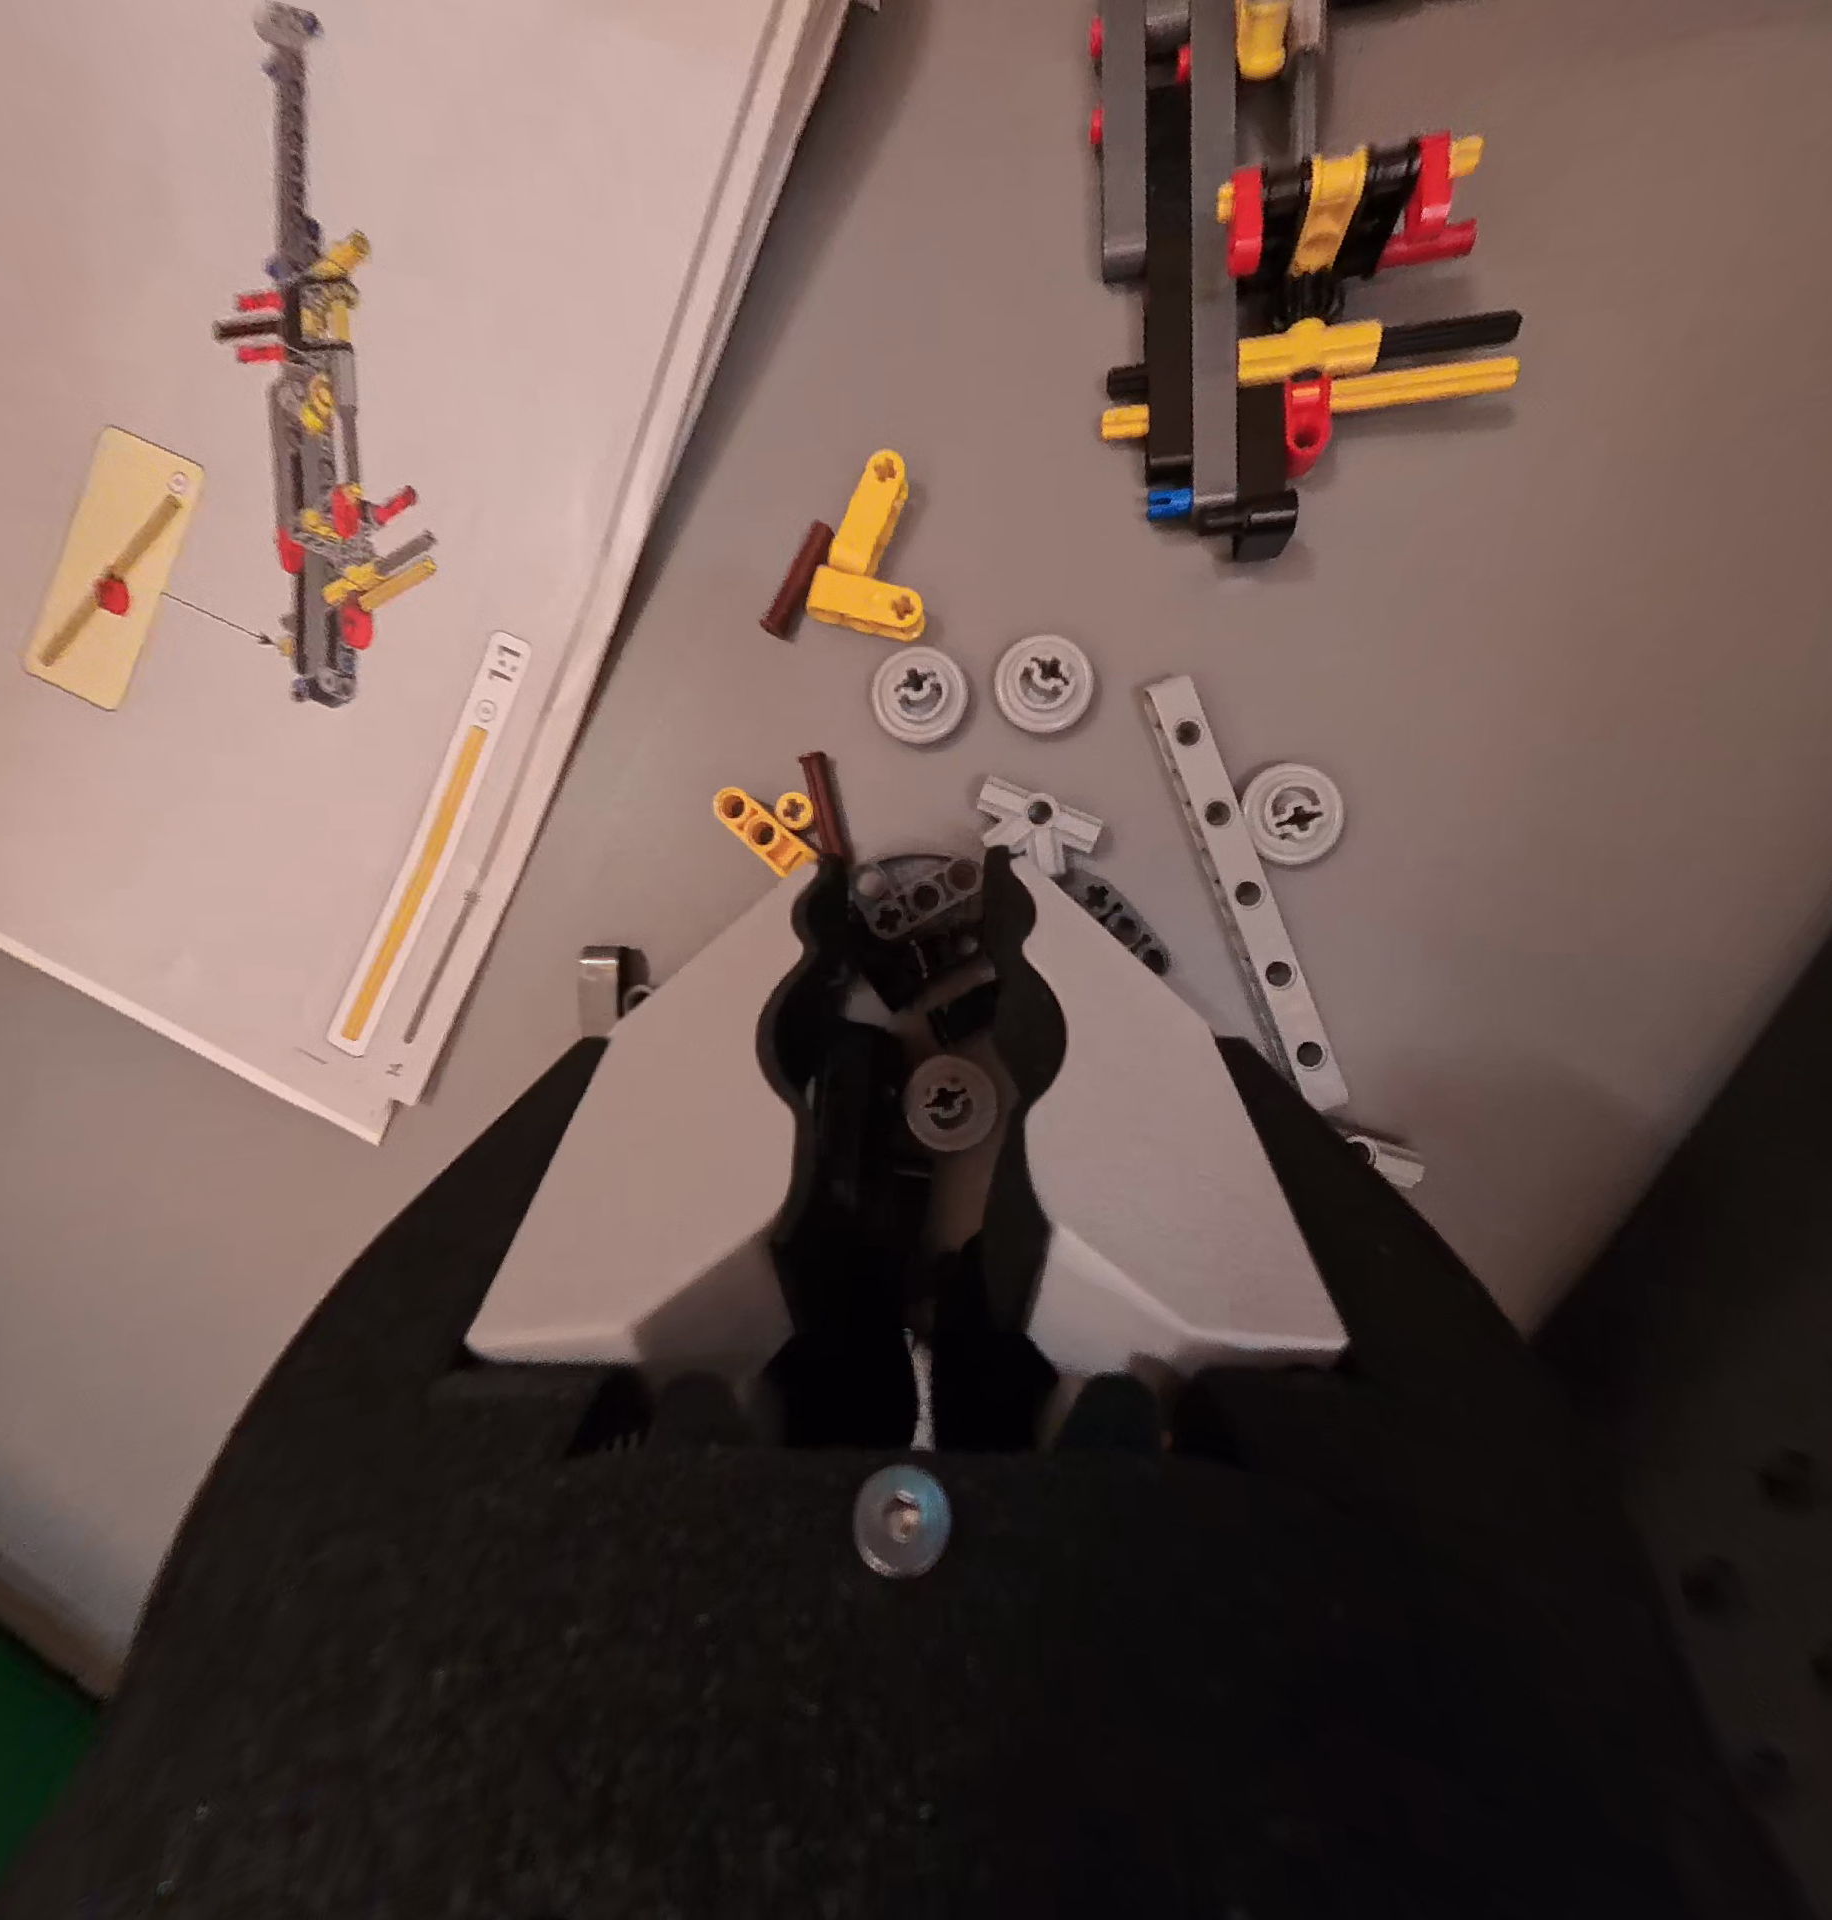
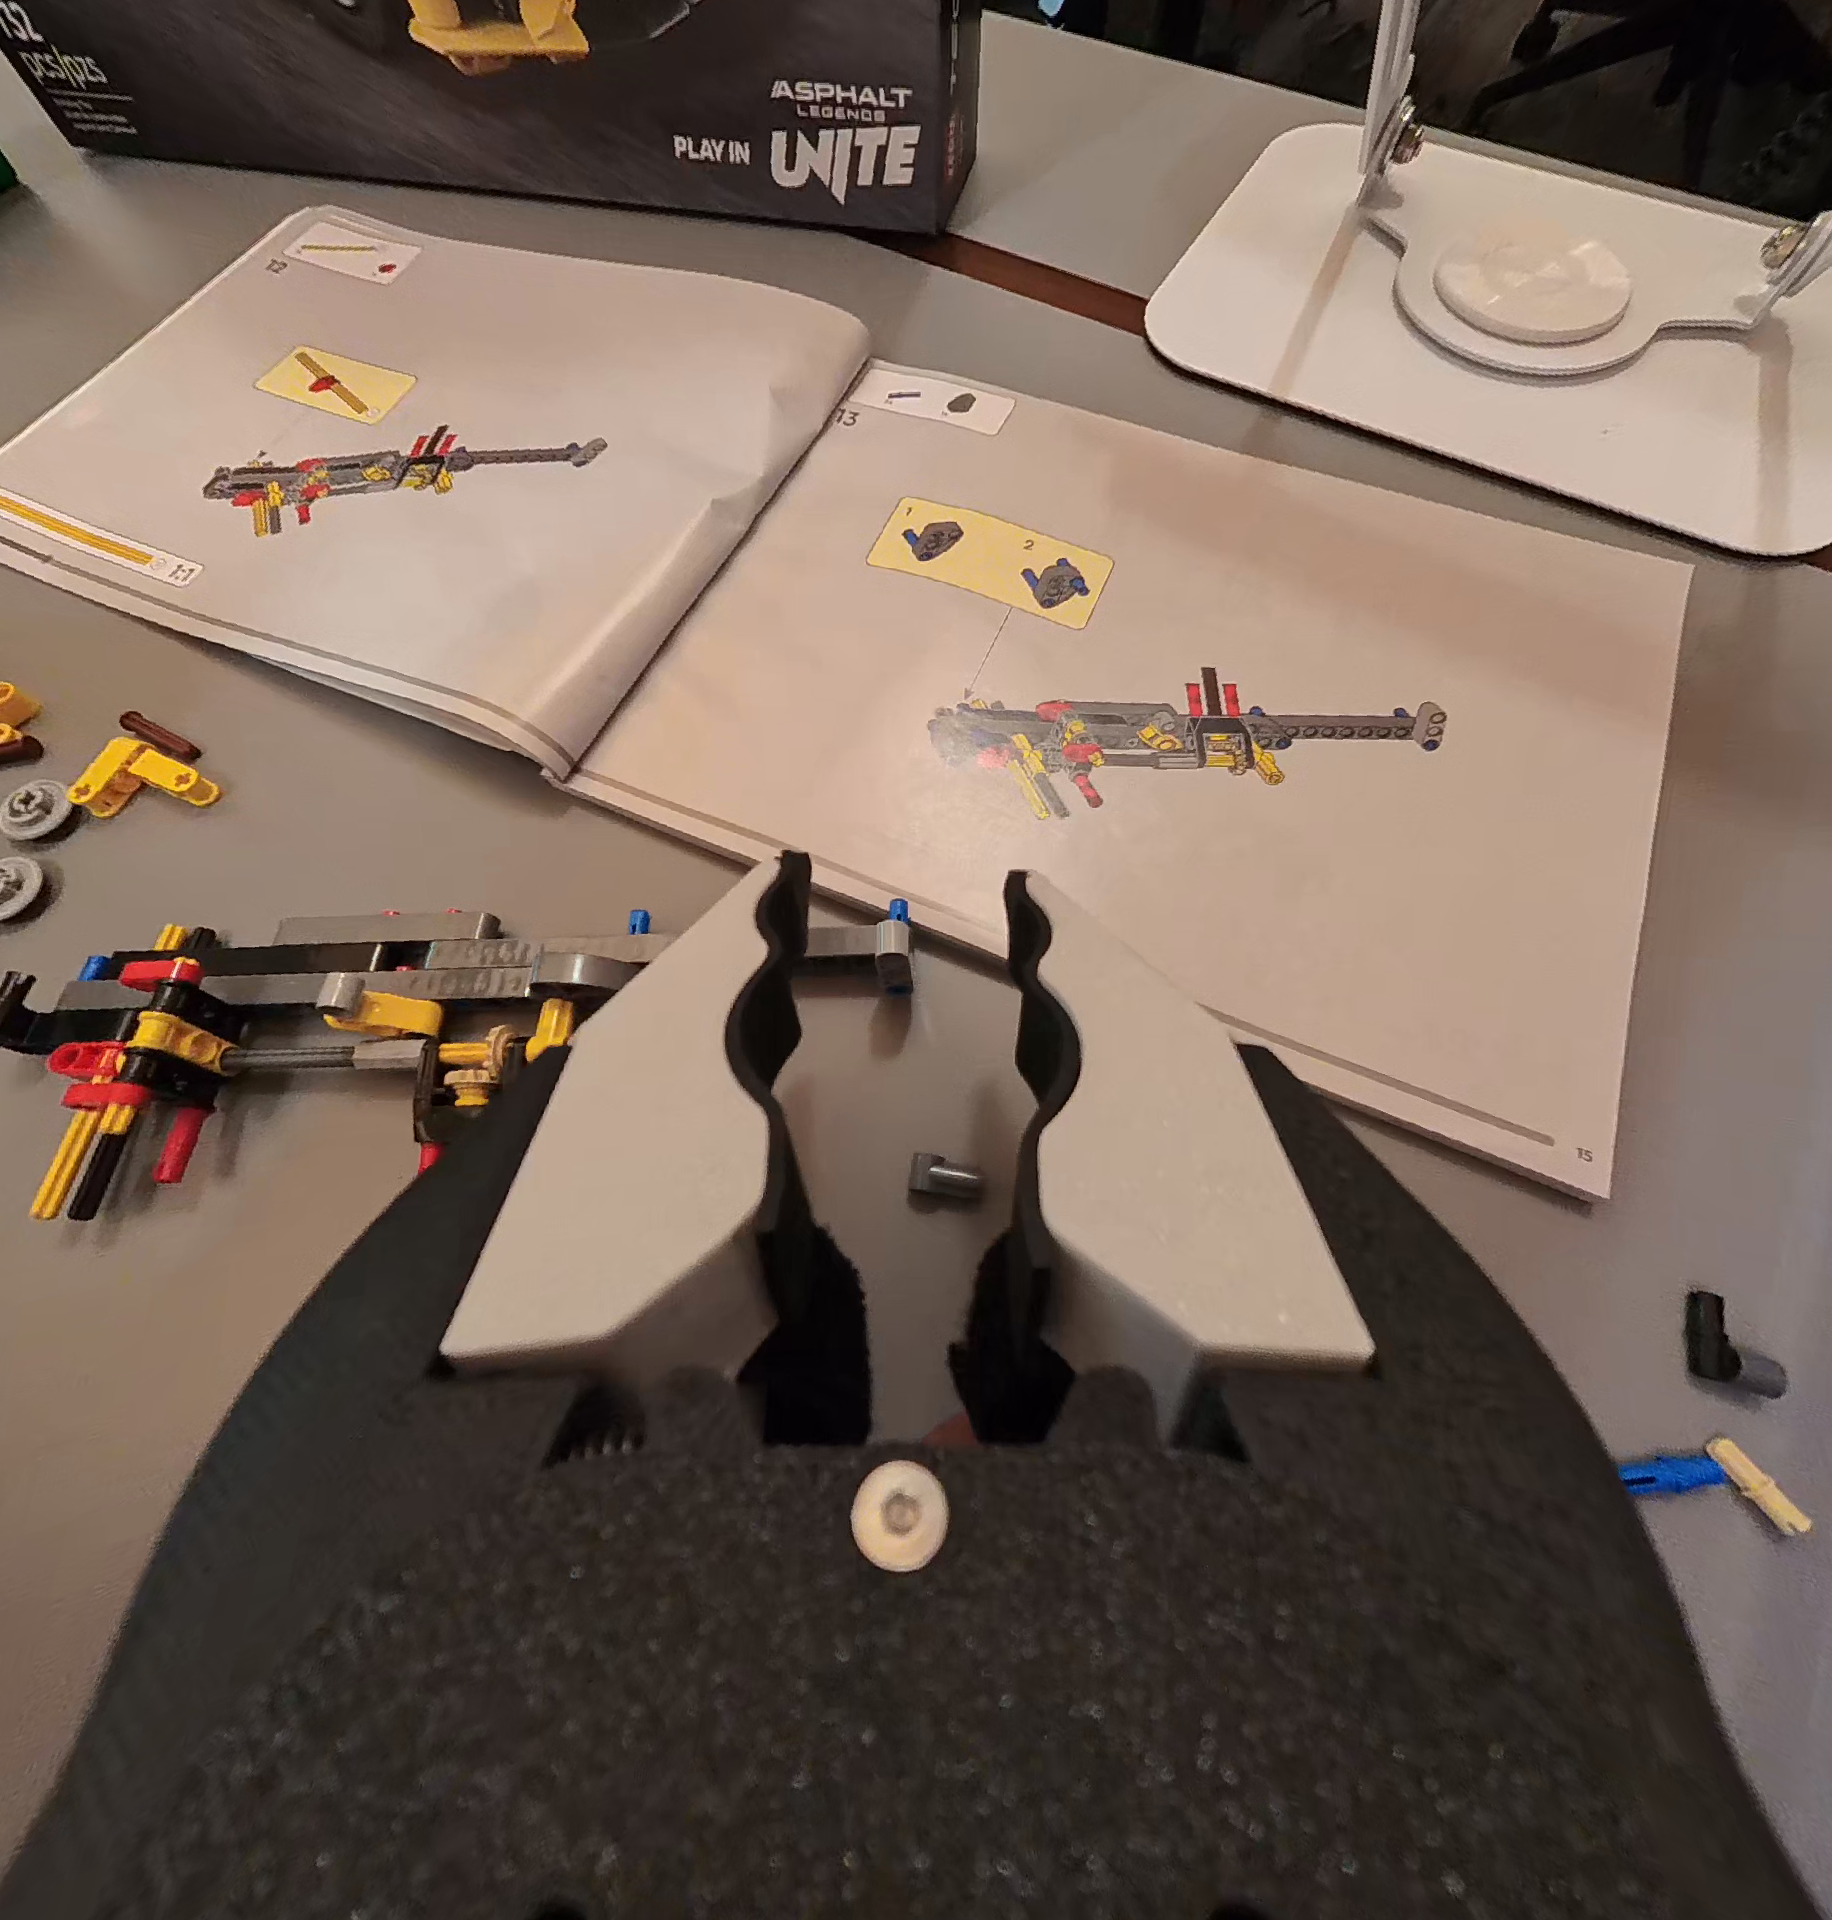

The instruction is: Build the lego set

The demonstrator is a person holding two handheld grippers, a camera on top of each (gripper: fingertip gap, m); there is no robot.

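In the left wrist view my left gripper (image 1: 912, 871) hangs over a pile of loose pieces, its jaws narrowed on either side of a dark grey holed piece (image 1: 917, 894), which fills the gap between the tips. A grey pulley (image 1: 951, 1103) lies on the table below the fingers. The half-built black, grey, yellow and red assembly (image 1: 1224, 312) lies at the top right; it also shows in the right wrist view (image 2: 320, 987). My right gripper (image 2: 901, 883) is open and empty beside the assembly's right end, with a small dark grey pin (image 2: 945, 1179) on the table between its fingers.
The open instruction booklet (image 2: 1099, 727) lies ahead, the set's box (image 2: 476, 94) behind it and a white stand (image 2: 1514, 343) at the back right. Yellow connectors (image 1: 865, 561), grey pulleys (image 1: 1044, 686), a light grey beam (image 1: 1244, 904) and a blue pin (image 2: 1665, 1470) lie loose. The gap from one gripper's tips to the other's is roughly 30 cm. Measured from the fingertips, the grey pulley (image 1: 951, 1103) is 4 cm or so from the left gripper and 30 cm from the right.
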